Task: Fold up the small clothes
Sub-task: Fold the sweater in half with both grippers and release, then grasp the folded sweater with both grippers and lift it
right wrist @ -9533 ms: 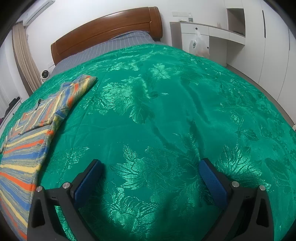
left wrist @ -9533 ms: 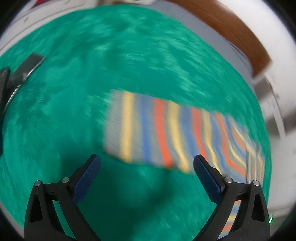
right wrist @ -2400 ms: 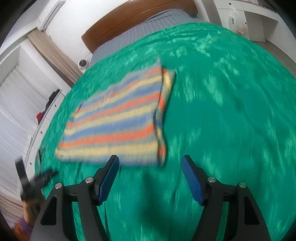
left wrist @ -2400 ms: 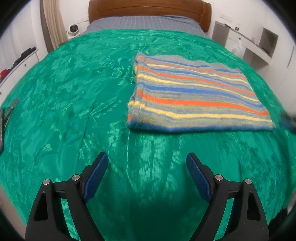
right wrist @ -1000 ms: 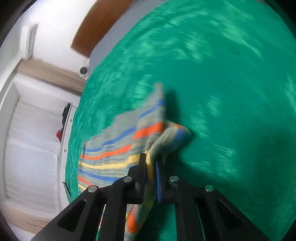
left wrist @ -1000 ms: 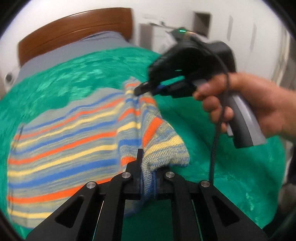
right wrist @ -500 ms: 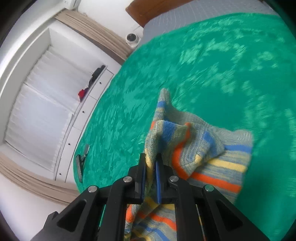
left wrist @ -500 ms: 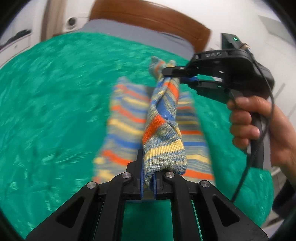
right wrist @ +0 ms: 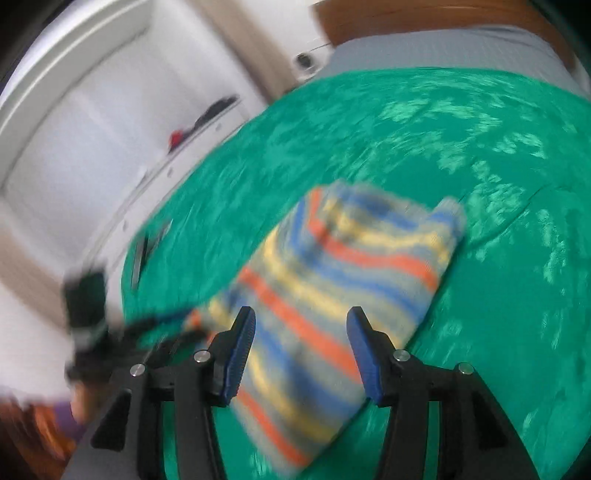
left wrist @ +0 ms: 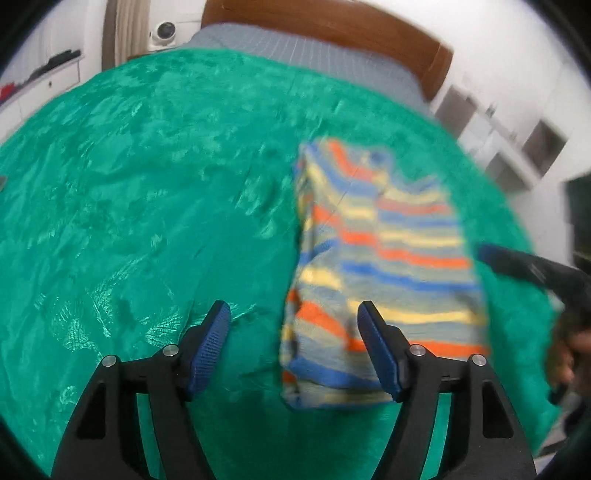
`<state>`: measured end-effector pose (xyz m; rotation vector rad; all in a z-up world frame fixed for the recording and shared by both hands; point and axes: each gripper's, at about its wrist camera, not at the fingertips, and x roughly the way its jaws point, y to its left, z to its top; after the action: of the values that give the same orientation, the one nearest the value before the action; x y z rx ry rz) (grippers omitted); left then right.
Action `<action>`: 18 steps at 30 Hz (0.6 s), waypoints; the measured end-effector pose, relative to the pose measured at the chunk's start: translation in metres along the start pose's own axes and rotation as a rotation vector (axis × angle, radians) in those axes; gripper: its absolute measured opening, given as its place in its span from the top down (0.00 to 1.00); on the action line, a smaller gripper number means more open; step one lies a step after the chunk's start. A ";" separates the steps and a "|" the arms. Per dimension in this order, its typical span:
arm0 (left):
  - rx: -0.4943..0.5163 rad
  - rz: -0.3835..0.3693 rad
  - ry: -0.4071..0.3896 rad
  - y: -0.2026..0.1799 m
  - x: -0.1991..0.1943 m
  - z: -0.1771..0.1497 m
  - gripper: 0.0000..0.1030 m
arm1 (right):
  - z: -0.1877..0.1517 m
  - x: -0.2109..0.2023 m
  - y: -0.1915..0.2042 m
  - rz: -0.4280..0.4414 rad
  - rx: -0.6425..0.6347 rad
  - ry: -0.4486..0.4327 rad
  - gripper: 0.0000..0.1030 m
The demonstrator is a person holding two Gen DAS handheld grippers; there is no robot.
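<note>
A striped knit garment [left wrist: 384, 266] in orange, blue, yellow and grey lies folded on the green bedspread [left wrist: 147, 192]. My left gripper [left wrist: 295, 350] is open and empty, just in front of the garment's near left edge. In the right wrist view the garment [right wrist: 332, 288] lies folded under and ahead of my right gripper [right wrist: 301, 354], which is open and empty. The right gripper's finger shows at the right edge of the left wrist view [left wrist: 517, 264]. The left gripper shows blurred at the left of the right wrist view [right wrist: 92, 332].
A wooden headboard [left wrist: 332, 26] and grey sheet [left wrist: 295, 55] are at the far end of the bed. White cabinets [right wrist: 92, 147] stand along the bed's left side, shelves [left wrist: 517, 140] on the right. A dark object [right wrist: 146, 251] lies near the bedspread's left edge.
Both grippers were shut on the garment's edge and carried it over in a fold. Now both have opened and let go, and the garment lies folded narrower on the bedspread.
</note>
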<state>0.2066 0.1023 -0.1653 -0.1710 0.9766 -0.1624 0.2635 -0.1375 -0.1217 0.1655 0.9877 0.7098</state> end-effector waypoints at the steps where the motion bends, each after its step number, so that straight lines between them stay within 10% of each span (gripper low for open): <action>1: 0.006 0.028 0.043 0.000 0.006 -0.006 0.36 | -0.014 0.006 0.006 0.001 -0.030 0.026 0.49; 7: 0.067 0.021 0.068 0.004 -0.019 -0.021 0.34 | -0.065 0.018 0.010 -0.181 -0.141 0.088 0.49; 14: 0.108 -0.076 0.023 -0.009 -0.007 0.046 0.17 | 0.000 -0.014 -0.014 -0.200 -0.052 -0.028 0.49; 18: 0.096 0.028 0.132 -0.013 0.044 0.057 0.18 | 0.036 0.034 -0.051 -0.195 0.107 0.035 0.49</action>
<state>0.2778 0.0845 -0.1671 -0.0586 1.0998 -0.1961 0.3286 -0.1489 -0.1483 0.1477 1.0596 0.4830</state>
